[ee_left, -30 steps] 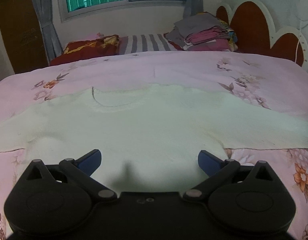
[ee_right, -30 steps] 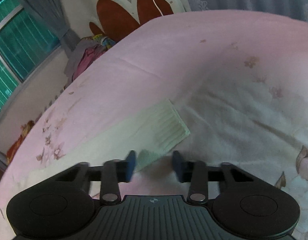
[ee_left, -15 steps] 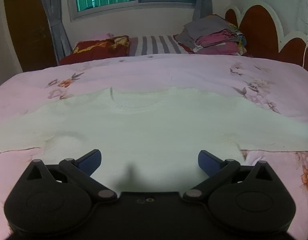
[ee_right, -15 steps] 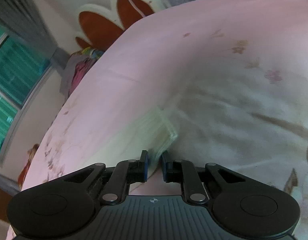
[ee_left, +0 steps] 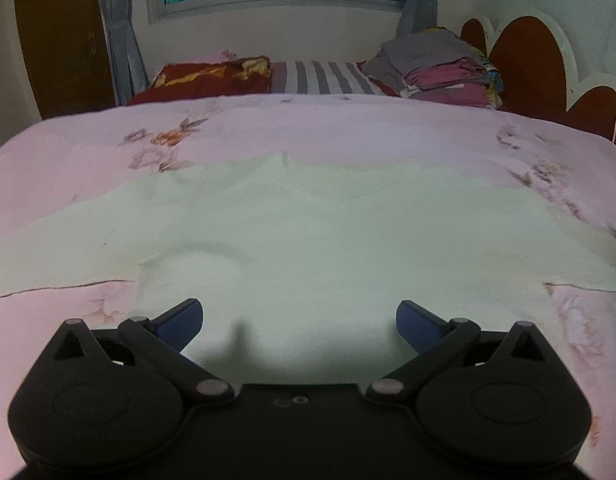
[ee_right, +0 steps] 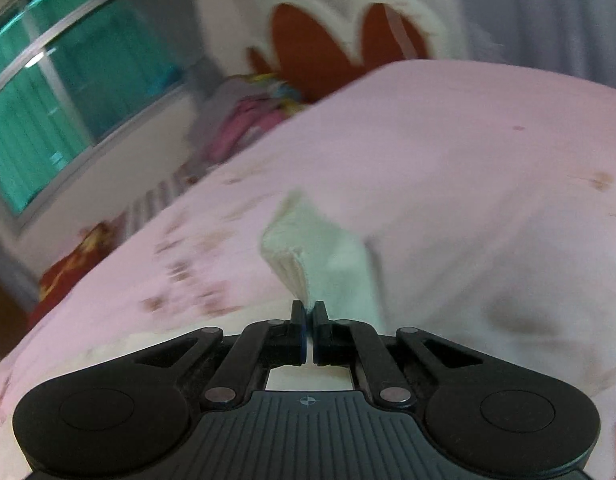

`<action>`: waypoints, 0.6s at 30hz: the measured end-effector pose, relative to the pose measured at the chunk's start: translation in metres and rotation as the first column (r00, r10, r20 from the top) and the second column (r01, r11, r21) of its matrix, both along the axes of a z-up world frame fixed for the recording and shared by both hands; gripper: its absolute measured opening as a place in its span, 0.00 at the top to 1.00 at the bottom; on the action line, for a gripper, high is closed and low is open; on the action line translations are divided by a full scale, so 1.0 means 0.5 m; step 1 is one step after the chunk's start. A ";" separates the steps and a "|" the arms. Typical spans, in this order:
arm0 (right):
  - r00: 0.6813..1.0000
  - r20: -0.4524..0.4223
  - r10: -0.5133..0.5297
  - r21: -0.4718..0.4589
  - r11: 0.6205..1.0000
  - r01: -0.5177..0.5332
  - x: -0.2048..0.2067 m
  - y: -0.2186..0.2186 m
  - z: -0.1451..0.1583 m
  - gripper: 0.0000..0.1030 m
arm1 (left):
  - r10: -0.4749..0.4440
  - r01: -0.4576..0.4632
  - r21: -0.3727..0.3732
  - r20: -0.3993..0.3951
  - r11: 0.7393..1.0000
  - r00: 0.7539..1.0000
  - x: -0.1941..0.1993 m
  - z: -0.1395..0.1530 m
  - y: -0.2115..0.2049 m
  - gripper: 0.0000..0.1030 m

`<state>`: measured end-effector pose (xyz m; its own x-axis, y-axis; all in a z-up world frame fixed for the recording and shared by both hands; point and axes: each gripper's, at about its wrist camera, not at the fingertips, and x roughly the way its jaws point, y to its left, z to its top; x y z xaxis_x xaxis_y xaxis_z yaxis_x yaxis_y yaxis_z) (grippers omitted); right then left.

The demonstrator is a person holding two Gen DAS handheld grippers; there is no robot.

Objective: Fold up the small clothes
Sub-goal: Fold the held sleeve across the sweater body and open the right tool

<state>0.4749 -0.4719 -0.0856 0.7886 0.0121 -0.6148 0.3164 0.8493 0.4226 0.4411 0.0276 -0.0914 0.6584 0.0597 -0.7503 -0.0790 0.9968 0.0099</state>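
Note:
A pale cream long-sleeved top lies spread flat on the pink floral bedspread, sleeves out to both sides. My left gripper is open and empty, hovering just above the top's lower hem. In the right wrist view, my right gripper is shut on the ribbed cuff of the top's sleeve and holds it lifted off the bedspread, the cuff folded up over the fingers.
A stack of folded clothes sits at the bed's far right by the red scalloped headboard. A red pillow and a striped pillow lie under the window. A dark wooden door stands at far left.
My right gripper closed on the sleeve cuff and lifted it off the bed, swinging it left. My left gripper stayed open and drifted slightly left over the hem.

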 end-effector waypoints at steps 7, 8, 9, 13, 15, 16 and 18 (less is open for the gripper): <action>0.977 -0.009 0.211 -0.044 0.976 -0.211 0.029 0.277 0.019 0.98 | -0.033 0.033 -0.067 0.002 0.997 0.999 0.009 -0.008 0.136 0.03; 0.971 -0.015 0.238 -0.054 0.970 -0.238 0.035 0.321 0.013 0.98 | -0.031 0.031 -0.066 0.003 0.997 1.000 0.009 -0.007 0.150 0.07; 0.963 -0.019 0.268 -0.066 0.961 -0.269 0.039 0.365 0.009 0.98 | -0.022 0.022 -0.059 0.002 0.998 1.000 0.012 -0.006 0.170 0.11; 0.923 -0.034 0.383 -0.110 0.916 -0.385 0.052 0.521 -0.012 0.98 | 0.001 0.000 -0.062 0.018 0.998 1.000 0.011 0.001 0.229 0.09; 0.902 -0.040 0.430 -0.115 0.895 -0.431 0.059 0.588 -0.027 0.98 | 0.007 -0.005 -0.077 0.021 0.997 1.000 0.013 0.003 0.252 0.05; 0.890 -0.043 0.453 -0.127 0.881 -0.455 0.060 0.626 -0.032 0.98 | 0.013 -0.011 -0.083 0.024 0.996 1.000 0.012 0.004 0.264 0.05; 0.865 -0.050 0.499 -0.134 0.855 -0.501 0.066 0.689 -0.046 0.98 | 0.020 -0.018 -0.094 0.025 0.995 0.999 0.013 0.006 0.281 0.05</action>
<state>0.5077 -0.1274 -0.1086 0.6911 0.3175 -0.6493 -0.1620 0.9435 0.2889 0.4476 0.1681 -0.0886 0.6770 0.0028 -0.7359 -0.0972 0.9916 -0.0856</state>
